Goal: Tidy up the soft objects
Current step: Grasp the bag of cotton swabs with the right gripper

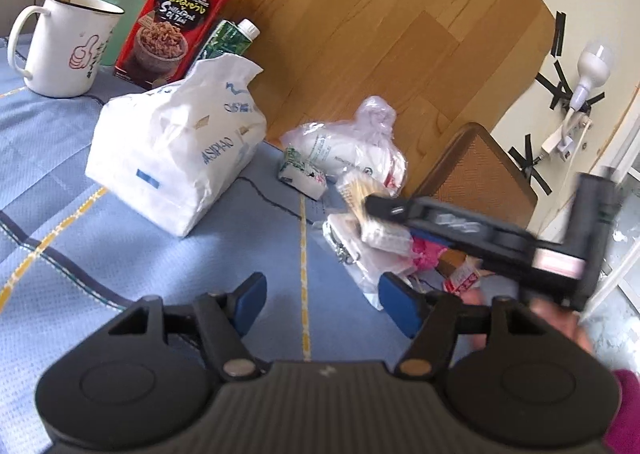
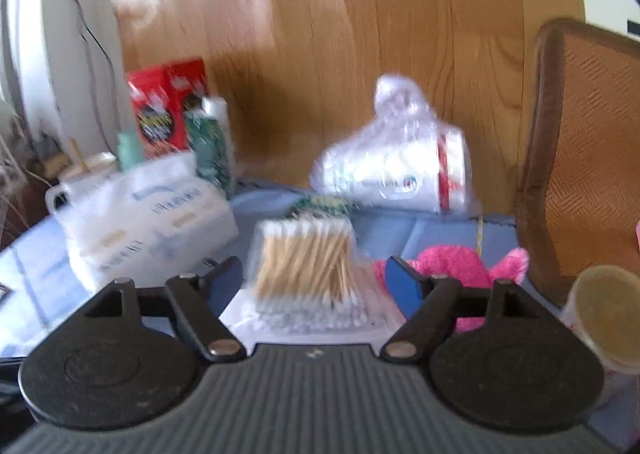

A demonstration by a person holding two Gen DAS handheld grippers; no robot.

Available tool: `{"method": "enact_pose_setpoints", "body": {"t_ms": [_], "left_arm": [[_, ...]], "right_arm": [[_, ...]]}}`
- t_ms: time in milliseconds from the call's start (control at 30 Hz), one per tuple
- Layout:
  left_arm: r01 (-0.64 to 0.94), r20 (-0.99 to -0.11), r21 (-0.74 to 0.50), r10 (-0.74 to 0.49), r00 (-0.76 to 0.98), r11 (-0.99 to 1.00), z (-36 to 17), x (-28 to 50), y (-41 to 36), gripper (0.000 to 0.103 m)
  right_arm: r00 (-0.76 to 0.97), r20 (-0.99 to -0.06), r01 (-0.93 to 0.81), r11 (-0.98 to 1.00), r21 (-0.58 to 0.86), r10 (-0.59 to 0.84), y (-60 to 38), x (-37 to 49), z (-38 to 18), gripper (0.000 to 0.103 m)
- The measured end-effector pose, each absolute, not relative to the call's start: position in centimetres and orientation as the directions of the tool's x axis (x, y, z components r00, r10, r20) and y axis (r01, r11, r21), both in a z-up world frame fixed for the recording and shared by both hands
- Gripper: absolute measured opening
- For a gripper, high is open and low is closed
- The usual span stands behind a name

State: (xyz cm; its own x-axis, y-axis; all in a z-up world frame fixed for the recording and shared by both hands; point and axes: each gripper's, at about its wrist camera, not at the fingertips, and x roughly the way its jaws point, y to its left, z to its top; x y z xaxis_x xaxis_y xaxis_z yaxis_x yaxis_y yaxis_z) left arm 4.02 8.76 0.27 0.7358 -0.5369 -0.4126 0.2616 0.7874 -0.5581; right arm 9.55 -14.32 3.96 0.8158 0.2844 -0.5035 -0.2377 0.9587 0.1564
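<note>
Blue woven cloth (image 1: 60,158) covers the worktop, matt. Beside the glossy white mug (image 1: 60,42), a crinkly plastic tissue pack (image 1: 168,150). Fluffy pink plush (image 2: 452,266) near wooden-stemmed cotton swabs (image 2: 304,266); behind, grained wooden panel (image 1: 360,14).

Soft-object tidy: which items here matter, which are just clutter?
Job items: tissue pack, cotton swabs, pink plush, bagged cups.
Clutter: mug, red box, carton, chair, lamp.
</note>
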Motion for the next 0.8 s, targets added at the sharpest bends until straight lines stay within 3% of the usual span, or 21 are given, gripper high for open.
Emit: {"method": "enact_pose_setpoints", "body": {"t_ms": [33, 100, 233, 500, 667, 767, 800], "left_arm": [[0.265, -0.411, -0.558, -0.539, 0.735, 0.787, 0.3, 3.9, 8.7, 0.064], [0.27, -0.408, -0.559, -0.544, 0.733, 0.784, 0.3, 3.8, 8.8, 0.064], [0.267, -0.41, -0.566, -0.548, 0.73, 0.78, 0.2, 3.9, 8.8, 0.064], [0.266, -0.416, -0.565, -0.549, 0.725, 0.781, 0.2, 3.8, 8.7, 0.064], [0.287, -0.436, -0.553, -0.565, 0.7, 0.782, 0.2, 4.1, 8.2, 0.068], [0.295, -0.453, -0.538, -0.566, 0.689, 0.79, 0.2, 4.2, 7.9, 0.069], [0.296, -0.456, -0.531, -0.562, 0.69, 0.794, 0.2, 4.1, 7.8, 0.069]], "right_arm": [[0.801, -0.521, -0.239, 0.955, 0.173, 0.295, -14.4, 10.0, 3.5, 0.065], [0.799, -0.512, -0.234, 0.947, 0.218, 0.315, -15.2, 9.8, 3.2, 0.058], [0.783, -0.526, -0.232, 0.94, 0.249, 0.333, -16.5, 8.0, 3.4, 0.053], [0.796, -0.452, -0.315, 0.913, 0.26, 0.403, -18.9, -1.5, 4.3, 0.052], [0.756, -0.499, -0.364, 0.905, 0.219, 0.425, -19.1, -5.5, 2.7, 0.054], [0.753, -0.532, -0.347, 0.92, 0.182, 0.389, -18.7, -6.1, 1.1, 0.06], [0.758, -0.526, -0.327, 0.923, 0.203, 0.385, -18.9, -6.2, 0.7, 0.068]]}}
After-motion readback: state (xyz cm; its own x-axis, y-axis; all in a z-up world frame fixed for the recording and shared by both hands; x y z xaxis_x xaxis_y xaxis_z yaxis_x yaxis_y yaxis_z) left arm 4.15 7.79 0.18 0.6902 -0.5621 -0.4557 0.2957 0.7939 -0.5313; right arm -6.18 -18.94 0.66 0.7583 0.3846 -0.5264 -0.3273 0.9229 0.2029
